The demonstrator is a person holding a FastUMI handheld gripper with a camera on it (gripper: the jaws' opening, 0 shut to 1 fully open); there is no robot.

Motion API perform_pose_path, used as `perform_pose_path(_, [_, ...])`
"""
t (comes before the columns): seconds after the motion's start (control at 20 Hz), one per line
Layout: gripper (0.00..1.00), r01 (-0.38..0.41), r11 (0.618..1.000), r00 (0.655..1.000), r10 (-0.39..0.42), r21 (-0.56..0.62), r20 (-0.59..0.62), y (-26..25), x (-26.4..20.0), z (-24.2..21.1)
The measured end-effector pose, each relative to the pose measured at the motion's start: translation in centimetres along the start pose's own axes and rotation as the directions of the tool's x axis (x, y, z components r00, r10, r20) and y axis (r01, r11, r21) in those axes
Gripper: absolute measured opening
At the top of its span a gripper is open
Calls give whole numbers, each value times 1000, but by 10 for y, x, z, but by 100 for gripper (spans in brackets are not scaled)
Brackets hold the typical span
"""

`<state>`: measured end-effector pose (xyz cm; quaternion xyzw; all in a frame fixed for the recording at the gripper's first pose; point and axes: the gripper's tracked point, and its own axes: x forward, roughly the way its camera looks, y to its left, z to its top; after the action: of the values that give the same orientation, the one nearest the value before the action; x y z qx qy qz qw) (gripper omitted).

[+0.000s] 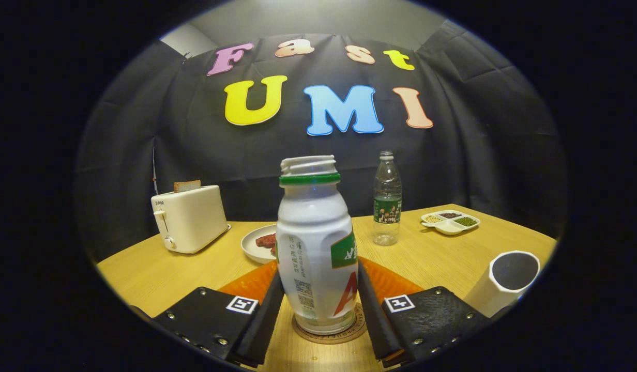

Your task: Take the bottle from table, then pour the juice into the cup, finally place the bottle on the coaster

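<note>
bottle [316, 248] upright on coaster [330, 333], between claw [318, 302] fingers.

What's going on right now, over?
Gripper fingers flanking the white juice bottle, contact unclear. Bottle upright, uncapped, on the coaster. White cup off to the side, nothing blocking.

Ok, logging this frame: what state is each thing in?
Bottle: upright, uncapped, standing on the coaster.
Gripper: fingers on both sides of the bottle, contact unclear.
Cup: upright, inside not visible.
Toaster: bread sticking up.
Water bottle: upright, almost empty.
</note>
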<state>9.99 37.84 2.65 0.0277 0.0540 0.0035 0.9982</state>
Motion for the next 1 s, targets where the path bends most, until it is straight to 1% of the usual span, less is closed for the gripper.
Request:
perform_pose_path(0.05, [86, -4, 1000, 1000, 4, 4, 3, 2, -1, 1])
perform_pose_path(0.1, [94, -7, 1000, 1000, 7, 9, 9, 1, -3, 3])
perform_pose_path(0.15, [99, -14, 1000, 1000, 14, 14, 22, 2, -5, 9])
perform_pose_path(0.35, [99, -34, 999, 994, 29, 40, 104, 2, -16, 42])
perform_pose_path(0.55, [98, -65, 996, 974, 50, 58, 223, 4, -43, 96])
perform_pose_path(0.6, [98, -59, 997, 969, 45, 49, 243, 4, -50, 110])
perform_pose_path(0.85, [98, -36, 999, 958, 30, 17, 285, -1, -76, 151])
perform_pose_path(1.0, [98, -52, 999, 950, 45, 16, 310, 2, -87, 163])
